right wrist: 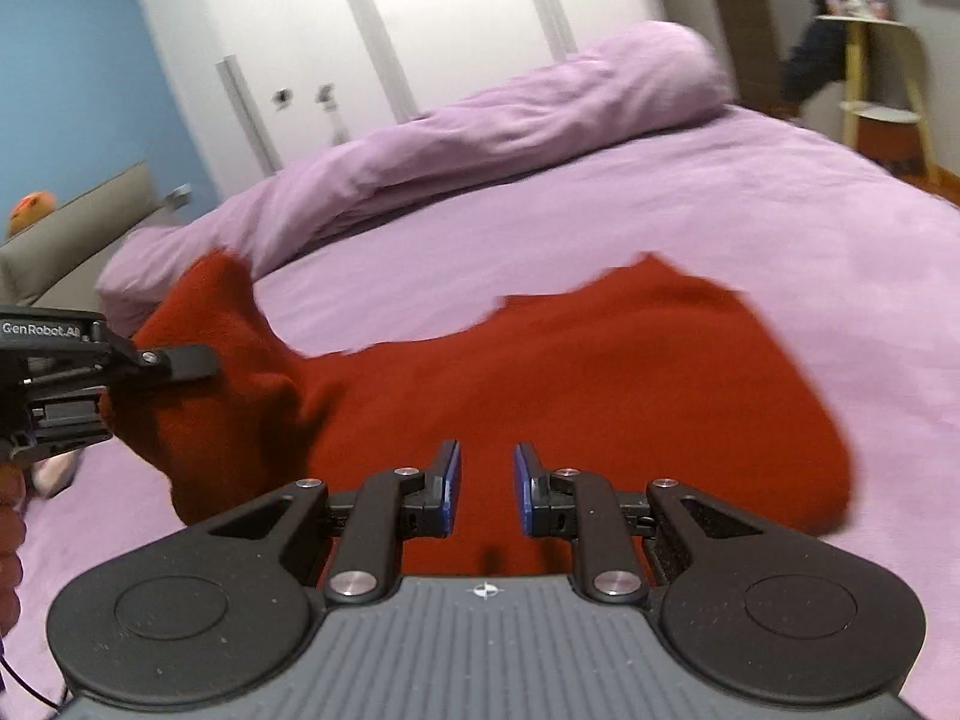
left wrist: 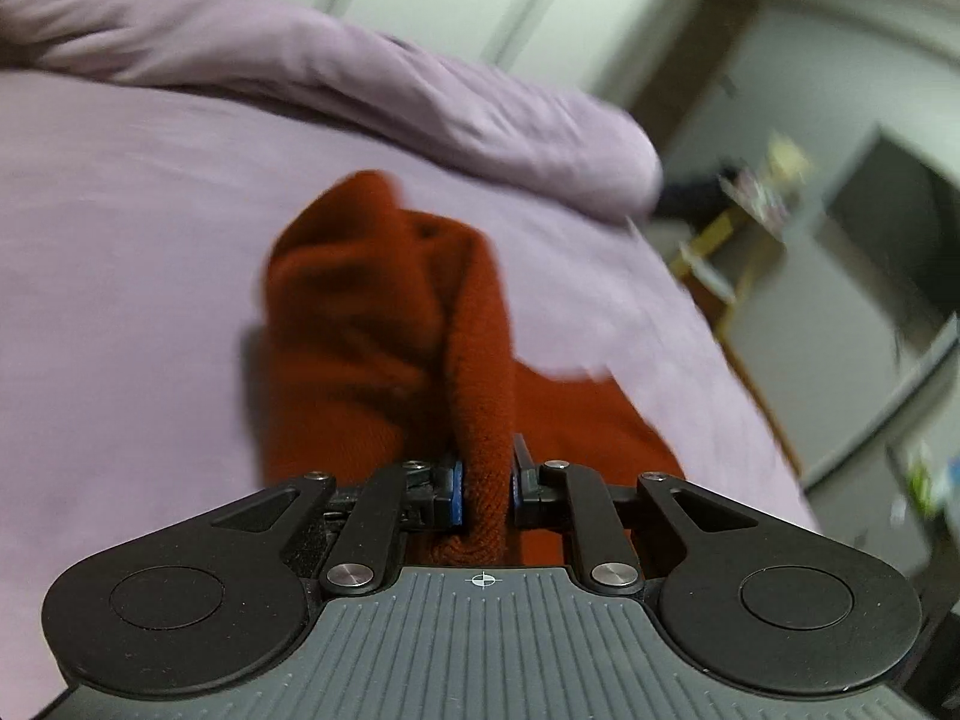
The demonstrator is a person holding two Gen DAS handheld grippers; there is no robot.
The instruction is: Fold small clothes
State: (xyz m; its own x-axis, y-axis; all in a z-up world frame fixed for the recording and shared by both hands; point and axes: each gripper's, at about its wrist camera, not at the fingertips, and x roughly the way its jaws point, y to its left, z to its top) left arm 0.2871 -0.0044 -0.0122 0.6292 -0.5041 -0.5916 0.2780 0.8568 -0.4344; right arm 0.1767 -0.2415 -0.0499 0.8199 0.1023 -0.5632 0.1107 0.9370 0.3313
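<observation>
Red garment lies on the lilac bed sheet, most of it spread flat, one end bunched and lifted at the left. Rolled duvet sits behind it, apart from the cloth's flat part, close to the raised end.

Left gripper: pressed together on a thick ribbed fold of the garment, edge pinched between the blue pads. Cloth rises in a ridge in front of it. The right wrist view shows the same tool at the left edge, with cloth bunched around it.

Right gripper: jaws stand slightly apart, gap visibly empty, nothing pinched. It hangs over the near edge of the garment, cloth underneath. Touching or not, cannot tell.

Step, as I judge it: one end picked up for a fold-over, other end not yet held. Early in the fold.

Risks:
- Only one side gripped, so pulling across likely drags the whole garment along the sheet instead of folding it. Cause: nothing anchors the flat part.
- Pinch looks like a bunched ridge, maybe several layers. The fold could come out lumpy or crooked.
- Fabric looks thick and fuzzy; a fast swing could slip it out of the pads.
- Right gripper coming down could catch the sheet with the garment.
- Both views are blurred, so edges are hard to place.
</observation>
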